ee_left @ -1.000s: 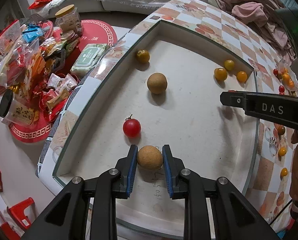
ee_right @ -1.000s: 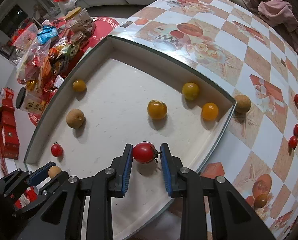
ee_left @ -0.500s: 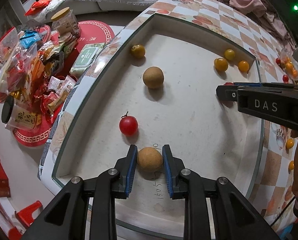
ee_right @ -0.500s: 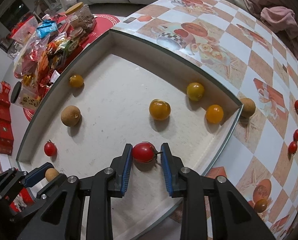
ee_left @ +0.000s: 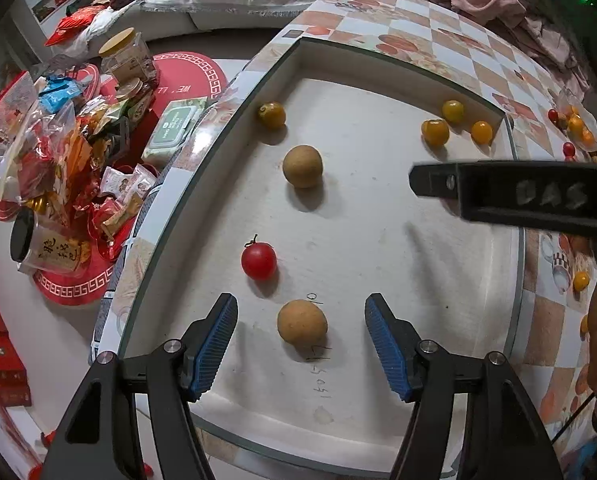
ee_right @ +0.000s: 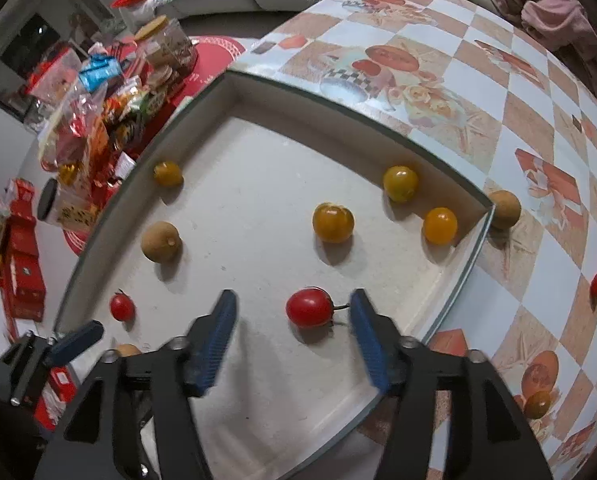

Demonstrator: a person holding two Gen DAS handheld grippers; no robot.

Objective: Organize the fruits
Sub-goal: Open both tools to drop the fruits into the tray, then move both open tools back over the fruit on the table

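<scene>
Both claws are opening at once: left claw [ee_left: 300, 344] lets go of the brown fruit [ee_left: 302, 323], right claw [ee_right: 292, 334] frees the red tomato [ee_right: 309, 307], both now resting near in the tray [ee_right: 464, 264].

Checkered table [ee_right: 478, 92] bearing white tray [ee_right: 298, 84], fruits

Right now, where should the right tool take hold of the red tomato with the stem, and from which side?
Grip the red tomato across its round middle, coming straight down from above. Its stem points sideways toward one finger, so probably turn the opening right tool slightly to miss it.
</scene>
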